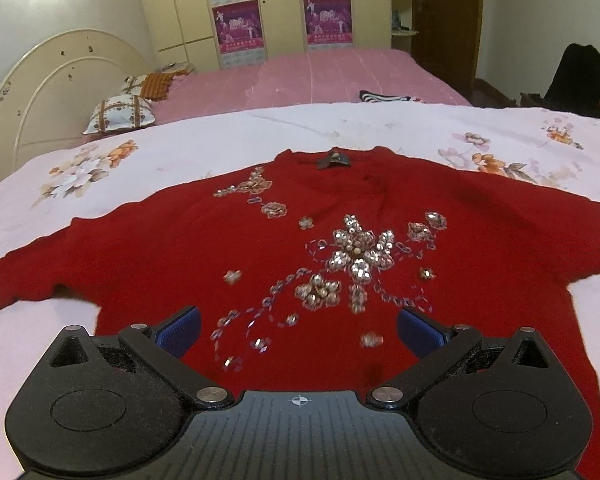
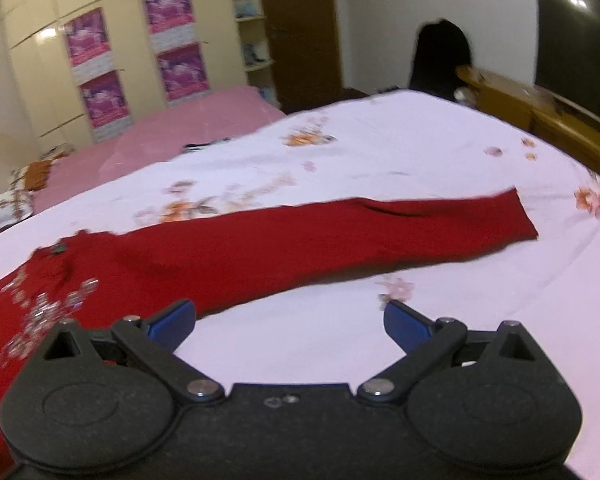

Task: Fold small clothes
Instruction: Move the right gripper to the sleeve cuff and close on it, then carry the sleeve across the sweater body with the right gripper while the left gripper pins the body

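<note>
Left claw [image 1: 299, 330] spread above red sweater [image 1: 180, 248]

Black grippers [image 1: 299, 330], blue jaws, silver screws.

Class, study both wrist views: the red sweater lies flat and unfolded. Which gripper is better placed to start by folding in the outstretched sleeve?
The right gripper, probably. It is open, with the sleeve stretched out just ahead of it. The left gripper, also open, hovers over the beaded front.

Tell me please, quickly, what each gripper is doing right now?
Left gripper: open, empty, over the red sweater.
Right gripper: open, empty, over the bedsheet beside the sweater's sleeve.
</note>
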The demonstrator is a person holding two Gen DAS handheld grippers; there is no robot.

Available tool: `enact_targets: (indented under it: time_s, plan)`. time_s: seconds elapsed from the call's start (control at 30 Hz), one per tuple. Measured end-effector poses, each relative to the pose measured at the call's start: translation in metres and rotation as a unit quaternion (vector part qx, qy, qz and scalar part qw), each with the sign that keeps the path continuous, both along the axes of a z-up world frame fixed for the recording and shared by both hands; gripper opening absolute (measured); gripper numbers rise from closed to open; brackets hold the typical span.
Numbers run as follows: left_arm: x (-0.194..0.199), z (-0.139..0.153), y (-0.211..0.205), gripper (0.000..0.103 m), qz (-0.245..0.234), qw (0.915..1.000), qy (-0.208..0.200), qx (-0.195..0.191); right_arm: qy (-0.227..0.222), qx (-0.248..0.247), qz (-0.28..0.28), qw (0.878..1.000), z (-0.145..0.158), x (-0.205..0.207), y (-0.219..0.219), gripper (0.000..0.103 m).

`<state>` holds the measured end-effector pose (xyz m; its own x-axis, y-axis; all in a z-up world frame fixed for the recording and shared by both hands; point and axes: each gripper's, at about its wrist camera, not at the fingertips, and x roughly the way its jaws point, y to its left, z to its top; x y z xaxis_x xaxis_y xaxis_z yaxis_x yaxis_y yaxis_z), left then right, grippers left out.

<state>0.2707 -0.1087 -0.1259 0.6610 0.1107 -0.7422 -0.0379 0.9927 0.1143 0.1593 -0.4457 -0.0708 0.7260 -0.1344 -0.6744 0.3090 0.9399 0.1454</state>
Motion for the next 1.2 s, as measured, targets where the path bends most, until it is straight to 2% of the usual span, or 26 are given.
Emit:
enact_targets:
  time_s: [0.17, 0.2, 0.23, 0.27, 0.3, 0.4, 0.57, 0.67, 0.77, 0.83, 0.87, 0.93, 0.97, 1.1, 1.2]
  plan:
    - [0.021, -0.011, -0.003, 0.103, 0.006, 0.9999, 0.007, 0.005, 0.019, 0.0, -0.046, 0.999, -0.021, 0.017, -0.04, 0.095]
    - [0.024, -0.013, -0.002, 0.103, 0.007, 0.9999, 0.008, 0.005, 0.021, 0.001, -0.057, 0.998, -0.025, 0.019, -0.049, 0.086]
    - [0.028, -0.014, -0.003, 0.103, 0.007, 0.9999, 0.009, 0.006, 0.024, 0.003, -0.068, 0.997, -0.028, 0.021, -0.057, 0.057]
    - [0.031, -0.016, -0.003, 0.103, 0.008, 0.9999, 0.011, 0.007, 0.029, 0.01, -0.078, 0.996, -0.032, 0.023, -0.066, 0.044]
    - [0.034, -0.018, -0.003, 0.103, 0.008, 0.9999, 0.012, 0.007, 0.037, 0.023, -0.091, 0.995, -0.037, 0.026, -0.078, 0.048]
    - [0.043, -0.022, -0.002, 0.103, 0.011, 0.9998, 0.016, 0.01, 0.041, 0.048, -0.119, 0.991, -0.046, 0.029, -0.101, 0.072]
    - [0.056, -0.026, 0.001, 0.103, 0.018, 0.9996, 0.018, 0.013, 0.036, 0.093, -0.153, 0.983, -0.058, 0.034, -0.133, 0.069]
    - [0.062, -0.027, 0.004, 0.103, 0.021, 0.9996, 0.018, 0.008, 0.03, 0.098, -0.172, 0.98, -0.061, 0.039, -0.149, 0.066]
    - [0.067, -0.03, 0.007, 0.103, 0.024, 0.9995, 0.021, 0.002, 0.024, 0.09, -0.187, 0.978, -0.064, 0.046, -0.161, 0.053]
    - [0.068, -0.032, 0.009, 0.103, 0.025, 0.9995, 0.021, -0.003, 0.019, 0.081, -0.199, 0.976, -0.066, 0.049, -0.167, 0.039]
    - [0.068, -0.032, 0.011, 0.103, 0.025, 0.9995, 0.02, -0.008, 0.015, 0.079, -0.204, 0.976, -0.067, 0.05, -0.171, 0.035]
    - [0.067, -0.032, 0.014, 0.103, 0.025, 0.9992, 0.014, -0.027, 0.009, 0.073, -0.205, 0.976, -0.068, 0.051, -0.175, 0.013]
    - [0.067, -0.031, 0.017, 0.103, 0.025, 0.9989, 0.011, -0.038, 0.005, 0.072, -0.203, 0.976, -0.068, 0.05, -0.176, 0.008]
    - [0.067, -0.027, 0.021, 0.103, 0.022, 0.9983, 0.004, -0.054, -0.024, 0.065, -0.185, 0.98, -0.061, 0.048, -0.171, 0.007]
    - [0.068, -0.022, 0.025, 0.103, 0.016, 0.9975, 0.001, -0.069, -0.059, 0.049, -0.146, 0.986, -0.041, 0.048, -0.148, 0.007]
